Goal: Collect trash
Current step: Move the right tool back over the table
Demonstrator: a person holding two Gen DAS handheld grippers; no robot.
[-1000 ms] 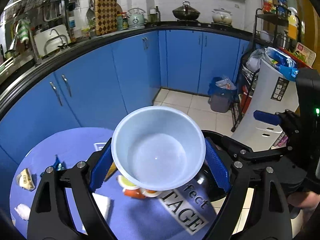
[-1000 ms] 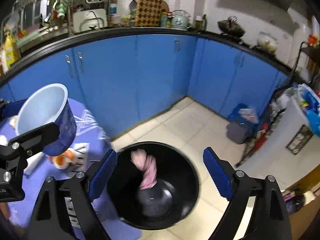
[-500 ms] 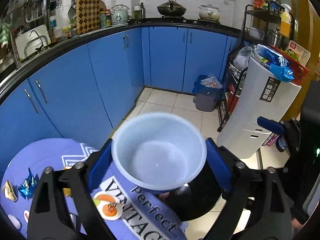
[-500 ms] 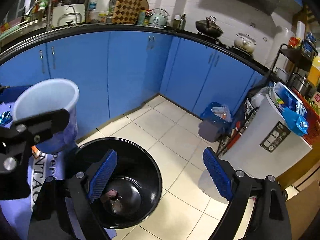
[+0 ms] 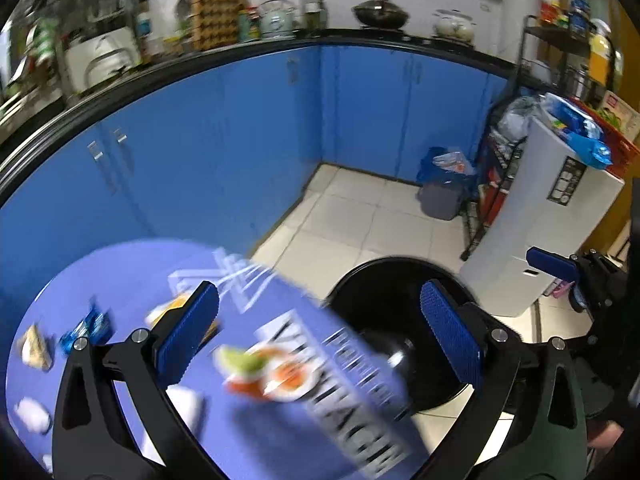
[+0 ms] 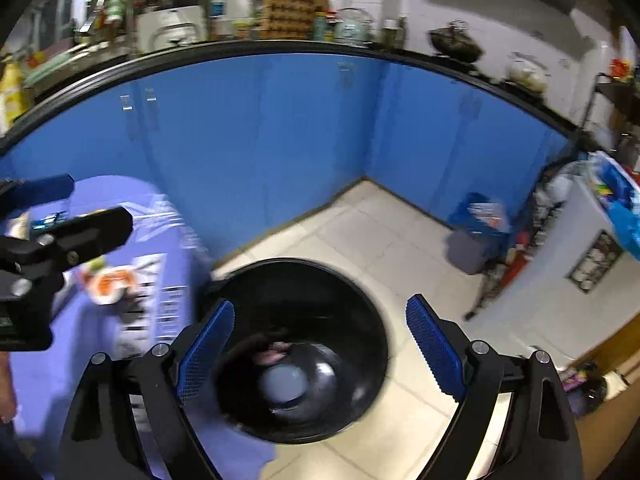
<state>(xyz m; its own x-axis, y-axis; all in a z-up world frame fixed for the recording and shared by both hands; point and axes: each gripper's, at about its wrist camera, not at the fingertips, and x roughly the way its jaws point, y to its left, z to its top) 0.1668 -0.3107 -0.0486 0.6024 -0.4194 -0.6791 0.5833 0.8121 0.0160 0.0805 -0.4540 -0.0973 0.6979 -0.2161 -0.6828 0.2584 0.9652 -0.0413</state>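
My left gripper (image 5: pixel 320 298) stands open and empty above the edge of the blue-clothed table (image 5: pixel 120 272), next to the black bin (image 5: pixel 400 266). The pale blue plastic cup (image 6: pixel 284 384) lies at the bottom of the black bin (image 6: pixel 296 264), beside a pink scrap (image 6: pixel 276 350). Directly over the bin's mouth my right gripper (image 6: pixel 320 312) hangs open with nothing between its fingers. Trash lies on the cloth: a blue wrapper (image 5: pixel 86 328), a beige wrapper (image 5: pixel 36 348) and a white crumpled piece (image 5: pixel 32 416). In the right wrist view the left gripper (image 6: pixel 68 208) shows at the left edge.
Blue cabinets (image 5: pixel 240 140) curve behind the table and bin. A small grey bin with a blue bag (image 5: pixel 444 184) stands on the tiled floor by a wire rack (image 5: pixel 492 184). A white appliance (image 5: pixel 536 216) stands to the right of the black bin.
The left gripper held the pale blue cup, swung it over the black bin and let it go. The cup now lies inside the bin. The right gripper stayed open over the bin.
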